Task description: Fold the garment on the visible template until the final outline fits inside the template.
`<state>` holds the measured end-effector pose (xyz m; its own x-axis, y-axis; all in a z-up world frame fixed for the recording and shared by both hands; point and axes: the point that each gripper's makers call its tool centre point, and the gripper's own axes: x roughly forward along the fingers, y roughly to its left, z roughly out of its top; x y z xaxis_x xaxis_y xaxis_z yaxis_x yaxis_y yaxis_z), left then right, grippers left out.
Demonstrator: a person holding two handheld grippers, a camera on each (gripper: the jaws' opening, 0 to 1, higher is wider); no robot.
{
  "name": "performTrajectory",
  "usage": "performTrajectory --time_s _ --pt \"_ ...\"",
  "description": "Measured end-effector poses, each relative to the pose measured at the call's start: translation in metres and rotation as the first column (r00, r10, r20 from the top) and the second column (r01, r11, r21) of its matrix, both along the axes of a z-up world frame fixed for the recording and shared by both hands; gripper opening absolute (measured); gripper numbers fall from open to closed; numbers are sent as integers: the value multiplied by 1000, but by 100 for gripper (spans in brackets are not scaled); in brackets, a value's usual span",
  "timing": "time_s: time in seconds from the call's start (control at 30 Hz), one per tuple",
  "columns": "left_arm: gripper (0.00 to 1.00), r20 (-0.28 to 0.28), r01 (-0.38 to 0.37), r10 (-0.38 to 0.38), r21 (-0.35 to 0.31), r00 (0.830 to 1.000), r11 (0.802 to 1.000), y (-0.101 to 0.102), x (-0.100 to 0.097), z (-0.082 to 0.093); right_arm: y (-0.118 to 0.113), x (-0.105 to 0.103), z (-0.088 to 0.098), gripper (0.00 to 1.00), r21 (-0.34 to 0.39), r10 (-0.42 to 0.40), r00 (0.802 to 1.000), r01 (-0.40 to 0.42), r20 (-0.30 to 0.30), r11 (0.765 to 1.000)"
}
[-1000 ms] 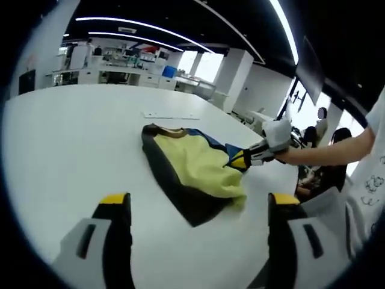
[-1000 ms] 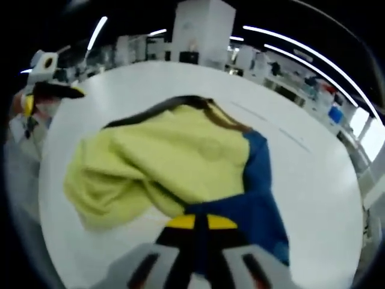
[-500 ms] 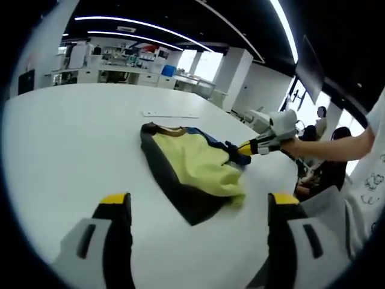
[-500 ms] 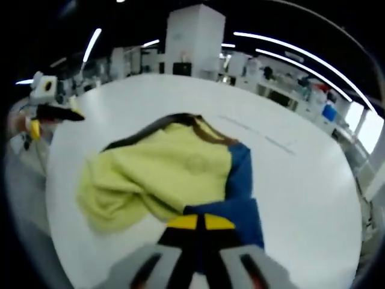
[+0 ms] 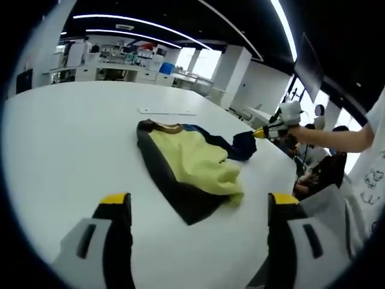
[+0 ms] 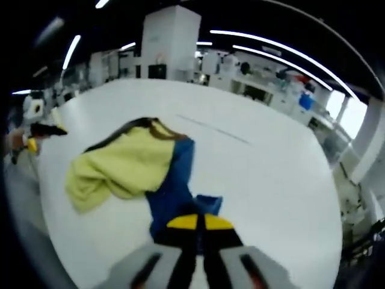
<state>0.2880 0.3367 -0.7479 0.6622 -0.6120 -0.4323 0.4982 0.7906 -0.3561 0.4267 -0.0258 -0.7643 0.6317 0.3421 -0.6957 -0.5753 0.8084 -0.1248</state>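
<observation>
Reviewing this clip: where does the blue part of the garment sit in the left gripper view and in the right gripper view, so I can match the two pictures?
Left gripper view: the blue part lies right of centre, at the garment's edge, pinched by the right gripper.
Right gripper view: the blue part runs from centre down to the right gripper, shut on it.
Shared landmark: the yellow panel adjoining the blue.

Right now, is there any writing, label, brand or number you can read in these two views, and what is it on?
No text can be read in either view.
Garment: yellow, blue and dark panels, no legible print or label.
White table: a thin strip lies on it beyond the garment, too small to read any marking.
Person's white shirt: small dark markings, too blurred to read.
</observation>
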Motion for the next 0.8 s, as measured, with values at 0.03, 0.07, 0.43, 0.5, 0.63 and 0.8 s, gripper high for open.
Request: performTrajectory --time_s 0.03,0.07,0.43,0.5,0.63,0.8 --pt "91 0 1 -1 2 1000 1000 0 0 0 -4 0 0 0 -2 -8 1000 8 -5 1000" --pt "91 0 2 -2 3 1000 1000 0 0 0 -12 1 1 0 7 -32 999 32 -8 999" --pt "91 -16 1 -1 6 1000 1000 -4 5 -4 -75 5 2 0 -5 -137 990 137 -18 991" --pt "91 -20 3 -3 8 1000 1000 -8 4 -5 -85 6 1 0 -7 -153 988 153 -25 988" --pt "91 -30 1 0 11 1000 1000 -8 4 -8 -106 10 0 0 -22 -186 982 185 -30 982" --pt "91 -36 -6 6 14 999 1000 -7 5 -10 -131 14 -5 0 -12 -241 970 240 -47 971"
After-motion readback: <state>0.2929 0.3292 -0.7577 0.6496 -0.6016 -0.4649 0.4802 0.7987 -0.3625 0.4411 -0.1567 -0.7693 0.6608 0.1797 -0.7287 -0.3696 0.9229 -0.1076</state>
